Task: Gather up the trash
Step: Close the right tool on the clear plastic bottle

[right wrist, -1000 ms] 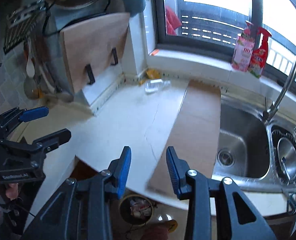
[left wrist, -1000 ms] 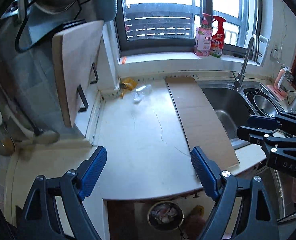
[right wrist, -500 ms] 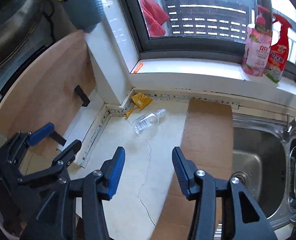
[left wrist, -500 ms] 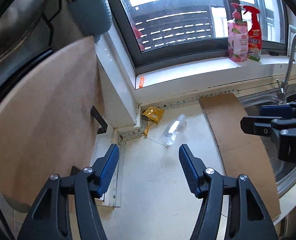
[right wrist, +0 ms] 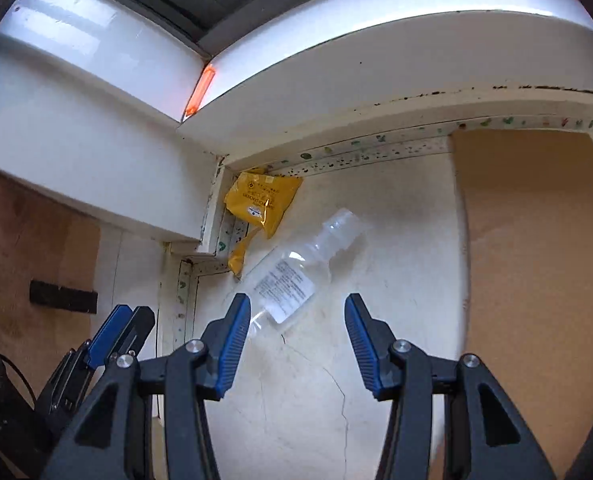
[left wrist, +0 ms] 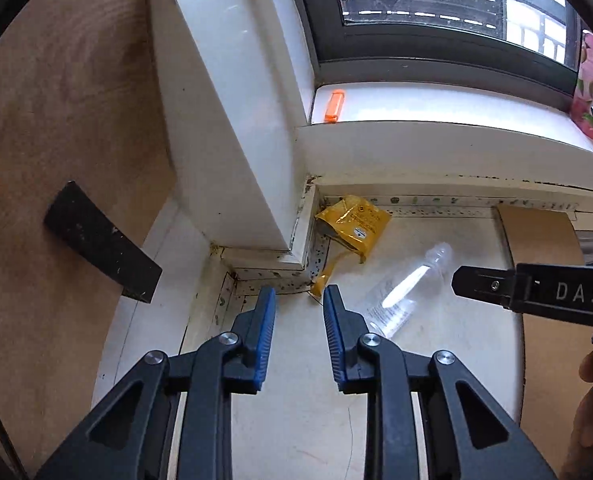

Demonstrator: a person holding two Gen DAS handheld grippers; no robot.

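Observation:
A crumpled yellow wrapper (left wrist: 352, 222) (right wrist: 262, 200) lies in the counter's back corner, a torn yellow strip (left wrist: 323, 278) trailing from it. Beside it a clear plastic bottle (left wrist: 404, 292) (right wrist: 296, 272) lies on its side. My left gripper (left wrist: 299, 314) hovers just short of the strip; its jaws are closing to a narrow gap with nothing between them. My right gripper (right wrist: 296, 312) is open above the bottle's base end, which shows between its fingertips without touching the pads. Each gripper shows in the other's view: the right (left wrist: 536, 292), the left (right wrist: 116, 332).
A brown cardboard sheet (left wrist: 536, 240) (right wrist: 536, 220) lies on the counter to the right. A wooden board (left wrist: 56, 120) with a black handle leans at the left. A white pillar (left wrist: 224, 120) and window sill wall in the corner; an orange item (left wrist: 333, 107) rests on the sill.
Both grippers have moved forward and down into the corner, close to the wrapper and bottle. The left jaws have narrowed a lot; the right jaws have widened.

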